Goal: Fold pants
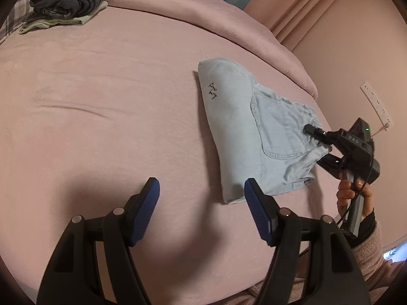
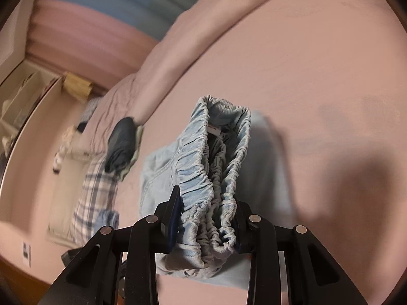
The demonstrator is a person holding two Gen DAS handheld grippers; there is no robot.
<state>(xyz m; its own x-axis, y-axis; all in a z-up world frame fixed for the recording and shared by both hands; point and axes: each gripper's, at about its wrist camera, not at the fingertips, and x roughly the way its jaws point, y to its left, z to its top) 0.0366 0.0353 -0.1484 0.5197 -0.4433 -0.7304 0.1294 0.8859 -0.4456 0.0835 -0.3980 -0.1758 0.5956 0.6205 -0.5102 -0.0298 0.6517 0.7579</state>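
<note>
Light blue denim pants (image 1: 244, 127) lie folded into a compact stack on the pink bed, right of centre in the left wrist view. My right gripper (image 1: 315, 139) is shut on their gathered elastic waistband (image 2: 211, 178) at the stack's right end, with the bunched band between its blue pads. My left gripper (image 1: 202, 190) is open and empty, hovering just above the bed to the near left of the pants. Its right finger (image 1: 259, 211) is close to the stack's near corner.
A pile of folded dark and pale clothes (image 1: 68, 2) sits at the far left of the bed (image 1: 101, 101), on a plaid cloth (image 2: 94, 193). A rolled pink duvet edge (image 1: 203, 20) runs along the far side. A wall with a socket strip (image 1: 376, 101) is at right.
</note>
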